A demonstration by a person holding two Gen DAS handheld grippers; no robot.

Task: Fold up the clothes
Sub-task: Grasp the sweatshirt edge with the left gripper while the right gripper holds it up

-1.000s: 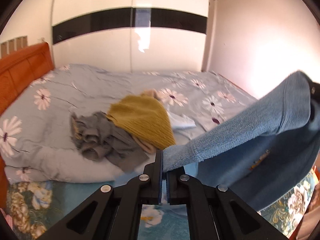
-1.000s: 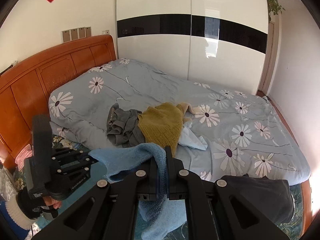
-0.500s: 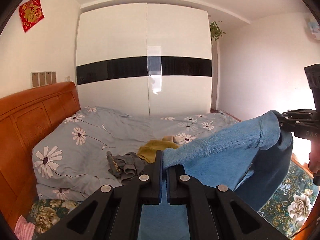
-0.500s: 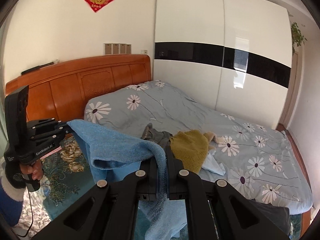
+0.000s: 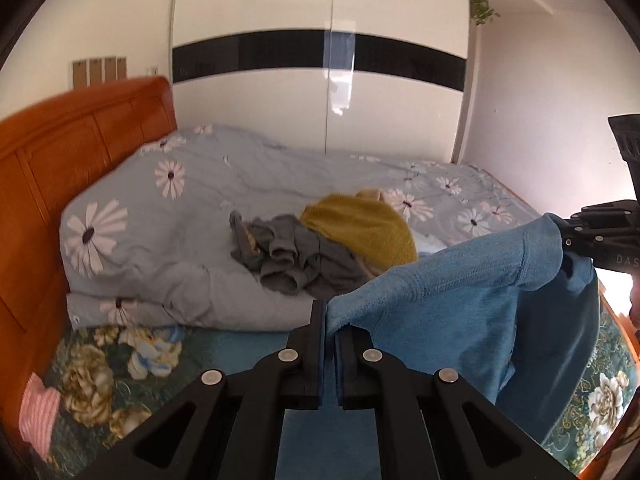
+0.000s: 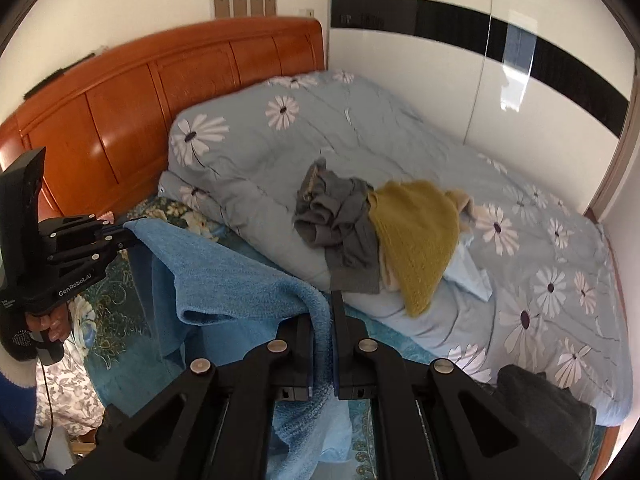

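A blue terry garment (image 5: 460, 304) hangs stretched between both grippers above the near side of the bed. My left gripper (image 5: 330, 314) is shut on one edge of it. In the same view my right gripper (image 5: 568, 240) pinches the other end at the right. In the right wrist view the right gripper (image 6: 332, 314) is shut on the blue garment (image 6: 240, 280), which runs left to the left gripper (image 6: 128, 236). On the bed lies a pile: a crumpled grey garment (image 6: 340, 228) and a mustard knit (image 6: 420, 240).
The bed has a grey-blue daisy duvet (image 6: 400, 128) and an orange wooden headboard (image 6: 140, 92). A floral sheet (image 5: 120, 360) shows at the near edge. A pale blue cloth (image 6: 468, 268) lies beside the knit, and a dark garment (image 6: 540, 400) at the lower right. A white wardrobe (image 5: 320, 100) stands behind.
Both grippers were raised half a second ago and have come back down toward the bed, still holding the blue garment. The pile on the bed has not moved.
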